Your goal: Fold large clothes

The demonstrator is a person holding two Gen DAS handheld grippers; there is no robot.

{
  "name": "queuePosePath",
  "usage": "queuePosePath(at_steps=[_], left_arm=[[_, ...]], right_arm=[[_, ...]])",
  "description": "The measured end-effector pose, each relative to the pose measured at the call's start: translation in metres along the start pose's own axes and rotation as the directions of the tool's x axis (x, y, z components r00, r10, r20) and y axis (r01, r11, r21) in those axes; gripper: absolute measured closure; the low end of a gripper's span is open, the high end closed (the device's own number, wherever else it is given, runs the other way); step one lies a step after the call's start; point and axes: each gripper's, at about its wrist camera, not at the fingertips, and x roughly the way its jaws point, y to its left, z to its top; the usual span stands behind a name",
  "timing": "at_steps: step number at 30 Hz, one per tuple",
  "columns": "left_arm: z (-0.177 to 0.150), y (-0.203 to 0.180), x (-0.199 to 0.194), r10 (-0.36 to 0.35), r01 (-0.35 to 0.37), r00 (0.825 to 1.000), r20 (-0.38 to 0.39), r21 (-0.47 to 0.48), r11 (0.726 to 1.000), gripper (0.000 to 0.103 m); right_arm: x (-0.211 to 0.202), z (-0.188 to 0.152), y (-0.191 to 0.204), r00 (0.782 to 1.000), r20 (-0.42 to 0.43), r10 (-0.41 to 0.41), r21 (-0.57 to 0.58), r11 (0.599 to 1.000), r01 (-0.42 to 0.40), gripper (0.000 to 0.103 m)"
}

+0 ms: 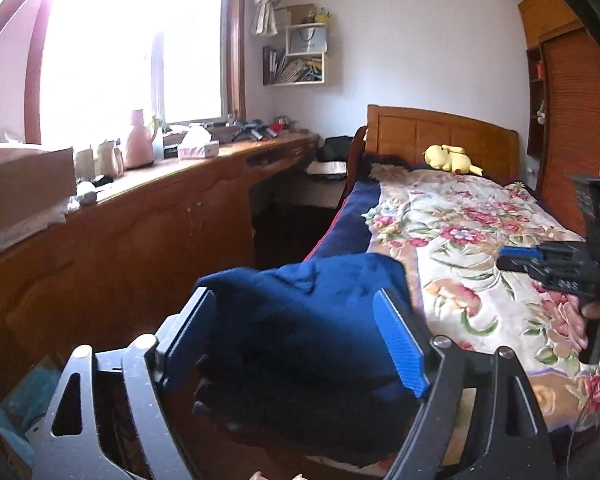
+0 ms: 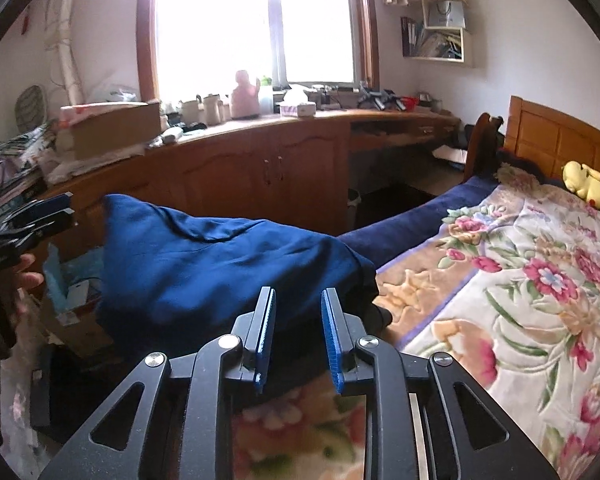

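Note:
A dark blue garment [image 1: 308, 320] lies bunched at the near left edge of the bed, partly hanging over the side; it also shows in the right wrist view [image 2: 220, 268]. My left gripper [image 1: 296, 300] is open, its blue pads either side of the bundle, not closed on it. My right gripper [image 2: 298, 294] is open with a narrow gap, its tips at the garment's near edge, holding nothing. The right gripper shows at the far right of the left wrist view [image 1: 540, 258], over the bedspread. The left gripper shows at the left of the right wrist view [image 2: 48, 212].
The bed has a floral blanket [image 2: 520, 300] and a wooden headboard [image 1: 440, 136] with a yellow plush toy [image 1: 452, 158]. A long wooden cabinet [image 2: 260, 164] under the window carries a pink jug [image 2: 245, 94], cups, a tissue box and a cardboard box [image 2: 112, 122]. Boxes and clutter [image 2: 70, 300] sit on the floor beside the bed.

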Motion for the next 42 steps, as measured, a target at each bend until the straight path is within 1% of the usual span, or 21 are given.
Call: queuePosePath(at_steps=[5,7,11,13,17,19,21,24,27,30,31,32,34,35,37,39,40,42], left_arm=[[0.007,-0.038,-0.003,-0.042,0.041,0.999,0.010,0.019,0.999,0.014],[0.008,-0.054,-0.003,-0.058,0.058,0.998,0.016,0.019,0.998,0.014],[0.008,-0.084,0.001,-0.100,0.100,0.995,0.010,0.015,0.995,0.014],[0.006,-0.103,0.002,-0.112,0.111,0.994,0.011,0.025,0.993,0.014],[-0.001,-0.139,0.002,-0.125,0.124,0.992,0.011,0.050,0.991,0.014],[-0.006,-0.160,0.002,-0.157,0.157,0.988,0.003,0.055,0.986,0.014],[-0.011,-0.178,0.002,-0.182,0.182,0.983,-0.009,0.059,0.981,0.014],[-0.020,-0.204,-0.001,-0.228,0.230,0.973,-0.027,0.064,0.971,0.014],[-0.029,-0.234,-0.004,-0.267,0.271,0.962,-0.056,0.063,0.961,0.014],[-0.035,-0.264,-0.005,-0.307,0.313,0.947,-0.092,0.069,0.947,0.014],[-0.038,-0.274,-0.007,-0.328,0.336,0.939,-0.099,0.069,0.939,0.014],[-0.042,-0.282,-0.008,-0.345,0.352,0.933,-0.103,0.071,0.933,0.014],[-0.048,-0.304,-0.014,-0.387,0.397,0.915,-0.114,0.084,0.914,0.014],[-0.051,-0.314,-0.017,-0.398,0.409,0.910,-0.118,0.091,0.908,0.014],[-0.053,-0.329,-0.022,-0.410,0.421,0.905,-0.118,0.096,0.902,0.014],[-0.056,-0.346,-0.029,-0.437,0.447,0.891,-0.122,0.082,0.891,0.014],[-0.057,-0.353,-0.032,-0.456,0.466,0.882,-0.122,0.069,0.882,0.014],[-0.058,-0.365,-0.040,-0.472,0.481,0.874,-0.118,0.066,0.874,0.014]], right_arm=[[-0.032,-0.020,-0.012,0.999,0.027,-0.018,-0.006,1.000,0.018,0.073],[-0.042,-0.029,-0.016,0.999,0.036,-0.030,-0.002,1.000,0.031,0.065],[-0.068,-0.049,-0.022,0.997,0.032,-0.067,-0.019,0.998,0.068,0.056],[-0.079,-0.058,-0.025,0.996,0.030,-0.079,-0.015,0.997,0.079,0.048],[-0.101,-0.074,-0.031,0.990,0.021,-0.140,0.013,0.990,0.140,0.040],[-0.111,-0.083,-0.036,0.987,0.021,-0.159,0.042,0.987,0.158,0.036],[-0.119,-0.092,-0.037,0.979,0.009,-0.202,0.058,0.978,0.201,0.035],[-0.135,-0.106,-0.039,0.968,0.004,-0.250,0.083,0.965,0.248,0.034],[-0.152,-0.118,-0.038,0.951,0.001,-0.308,0.128,0.943,0.306,0.034],[-0.168,-0.133,-0.036,0.940,-0.006,-0.340,0.173,0.926,0.336,0.034],[-0.173,-0.138,-0.036,0.936,-0.008,-0.353,0.189,0.918,0.348,0.034],[-0.179,-0.143,-0.036,0.928,-0.010,-0.372,0.207,0.907,0.365,0.034],[-0.189,-0.146,-0.033,0.909,-0.016,-0.416,0.230,0.884,0.408,0.034],[-0.194,-0.148,-0.033,0.901,-0.017,-0.434,0.243,0.872,0.424,0.034],[-0.203,-0.152,-0.030,0.891,-0.024,-0.453,0.272,0.855,0.441,0.034],[-0.213,-0.153,-0.027,0.879,-0.027,-0.476,0.303,0.834,0.461,0.034],[-0.217,-0.153,-0.025,0.873,-0.024,-0.487,0.311,0.826,0.469,0.034],[-0.226,-0.154,-0.021,0.857,-0.022,-0.515,0.328,0.806,0.493,0.034]])
